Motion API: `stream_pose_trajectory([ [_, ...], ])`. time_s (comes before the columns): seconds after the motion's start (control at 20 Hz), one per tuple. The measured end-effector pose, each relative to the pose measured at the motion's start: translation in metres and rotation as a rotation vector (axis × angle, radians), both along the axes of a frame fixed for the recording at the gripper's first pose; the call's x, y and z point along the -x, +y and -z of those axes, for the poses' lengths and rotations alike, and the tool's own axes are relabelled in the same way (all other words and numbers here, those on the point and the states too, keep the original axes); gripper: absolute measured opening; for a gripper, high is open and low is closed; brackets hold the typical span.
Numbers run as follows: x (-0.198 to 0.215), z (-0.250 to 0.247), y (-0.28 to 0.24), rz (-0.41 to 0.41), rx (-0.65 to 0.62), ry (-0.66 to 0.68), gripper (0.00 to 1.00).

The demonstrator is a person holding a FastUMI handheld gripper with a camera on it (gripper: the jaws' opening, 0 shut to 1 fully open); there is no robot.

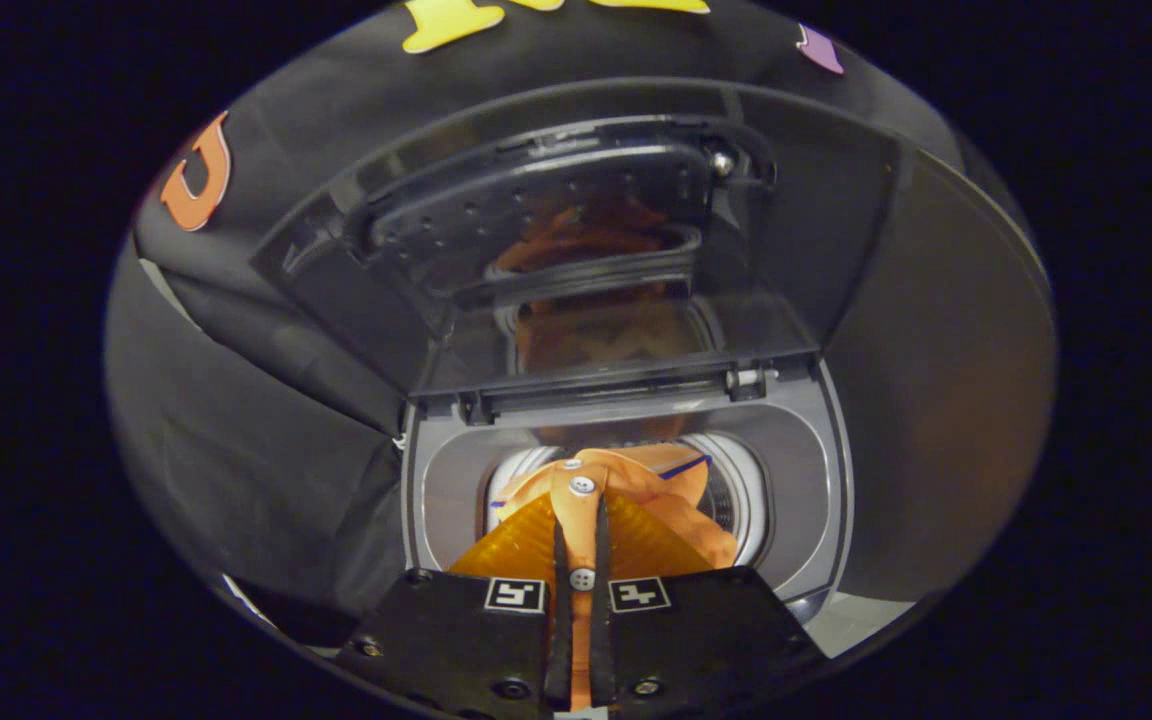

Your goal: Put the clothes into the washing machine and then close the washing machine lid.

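My gripper (581, 520) is shut on an orange garment (676, 515) with white buttons along a strip pinched between the fingers. The cloth hangs over the round drum opening (736, 490) of a grey top-loading washing machine (816, 500), just beyond the fingertips. The machine's dark see-through lid (596, 250) stands raised behind the opening, and the orange cloth is mirrored in it.
Black cloth walls close in around the machine at the left, right and behind. A pale strip of floor or surface (856, 620) shows beside the machine at the right.
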State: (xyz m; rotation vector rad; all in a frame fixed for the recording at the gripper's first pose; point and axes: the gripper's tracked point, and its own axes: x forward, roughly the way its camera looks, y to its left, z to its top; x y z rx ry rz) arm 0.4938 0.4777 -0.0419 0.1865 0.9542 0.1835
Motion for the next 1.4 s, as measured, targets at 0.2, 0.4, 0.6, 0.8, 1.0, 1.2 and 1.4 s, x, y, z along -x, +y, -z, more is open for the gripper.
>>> stream_pose_trajectory([
  [0.2,-0.007,-0.005,-0.003,0.009,0.038,-0.032,0.11],
  [0.4,-0.005,-0.003,-0.003,0.005,0.039,-0.031,0.14],
  [0.6,-0.007,-0.009,-0.012,-0.013,0.100,-0.101,0.64],
  [0.8,-0.003,-0.017,-0.009,-0.048,0.130,-0.137,0.81],
  [1.0,0.001,-0.024,-0.011,-0.063,0.152,-0.171,0.81],
  [1.2,0.005,-0.043,-0.010,-0.103,0.163,-0.243,0.81],
  [1.4,0.003,-0.074,-0.011,-0.110,0.171,-0.345,0.82],
])
